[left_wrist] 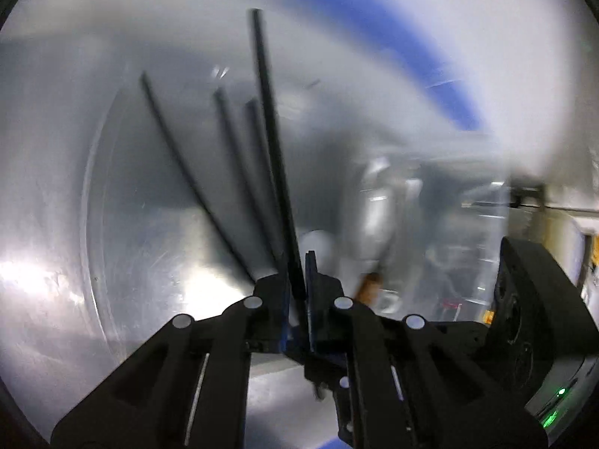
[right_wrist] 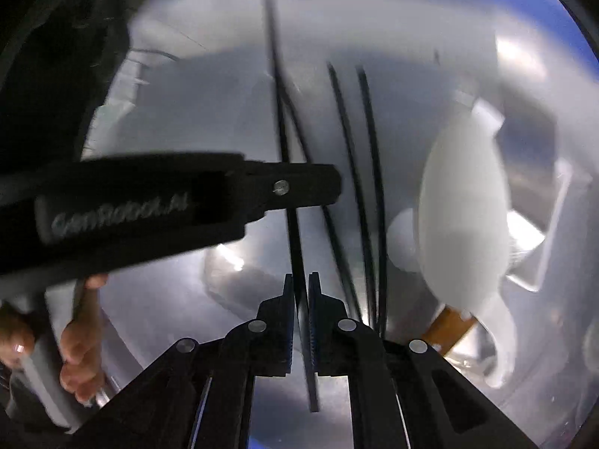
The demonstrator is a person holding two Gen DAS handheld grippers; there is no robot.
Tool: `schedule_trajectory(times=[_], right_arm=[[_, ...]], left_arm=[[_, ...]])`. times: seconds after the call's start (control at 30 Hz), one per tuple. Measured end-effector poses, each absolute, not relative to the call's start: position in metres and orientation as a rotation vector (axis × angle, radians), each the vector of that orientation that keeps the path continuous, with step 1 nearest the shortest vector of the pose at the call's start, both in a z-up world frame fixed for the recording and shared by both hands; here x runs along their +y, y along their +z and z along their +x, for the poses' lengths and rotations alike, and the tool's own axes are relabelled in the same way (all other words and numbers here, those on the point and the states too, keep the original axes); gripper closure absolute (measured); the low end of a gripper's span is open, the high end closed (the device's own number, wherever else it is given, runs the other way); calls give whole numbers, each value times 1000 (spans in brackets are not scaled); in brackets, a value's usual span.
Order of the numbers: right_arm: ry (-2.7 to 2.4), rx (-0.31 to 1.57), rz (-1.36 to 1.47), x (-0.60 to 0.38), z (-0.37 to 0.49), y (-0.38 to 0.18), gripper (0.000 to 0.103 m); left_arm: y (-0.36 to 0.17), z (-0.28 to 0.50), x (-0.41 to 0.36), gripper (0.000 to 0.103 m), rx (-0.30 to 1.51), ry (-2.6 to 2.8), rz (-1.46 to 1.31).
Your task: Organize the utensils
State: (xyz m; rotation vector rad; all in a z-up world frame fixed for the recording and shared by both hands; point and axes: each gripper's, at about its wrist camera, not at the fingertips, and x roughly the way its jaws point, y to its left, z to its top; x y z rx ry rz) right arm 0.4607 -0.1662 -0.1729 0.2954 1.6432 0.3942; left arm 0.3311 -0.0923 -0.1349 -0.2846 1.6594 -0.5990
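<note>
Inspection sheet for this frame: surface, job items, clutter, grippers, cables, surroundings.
Surface: shiny metal tabletop, glare patches.
Job's things: black chopstick in the left gripper; another chopstick in the right gripper; loose black chopsticks below; white ladle.
Clutter: clear container, blurred.
Grippers: both shut on a chopstick.
Cables: nothing seen.
Surroundings: blue strip; hand on the left gripper's handle.

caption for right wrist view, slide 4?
Right gripper shut on a black chopstick above a metal surface; left gripper crosses in front.
</note>
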Motion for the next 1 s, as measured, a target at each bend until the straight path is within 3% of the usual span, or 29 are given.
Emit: schedule_trajectory(times=[0.13,0.23,0.27,0.3,0.47,0.57,0.8,1.0], right_arm=[[334,1733,252,-161,468,-202,92],[286,1752,243,-159,466,-202,90],[275,1734,242,-159,464,-196,90],[259,1705,229,-159,461,-186,88],[173,1406,88,-149,413,-87,57],[119,1225,98,-145,367,-33,47],[-126,957,35,-160,289,18,33],[-248,947,108,-173,260,-16,30]], left_arm=[[-158,330,-93,88,1730,-532,-213],[-155,331,-85,68,1720,-517,-230],[-147,329,-83,57,1699,-511,-220],[-137,326,-82,53,1667,-512,-203],[-52,304,-61,51,1445,-563,-134],[0,270,-46,36,1276,-564,-67],[47,196,-8,35,1106,-542,34],[29,137,13,33,1049,-456,99]])
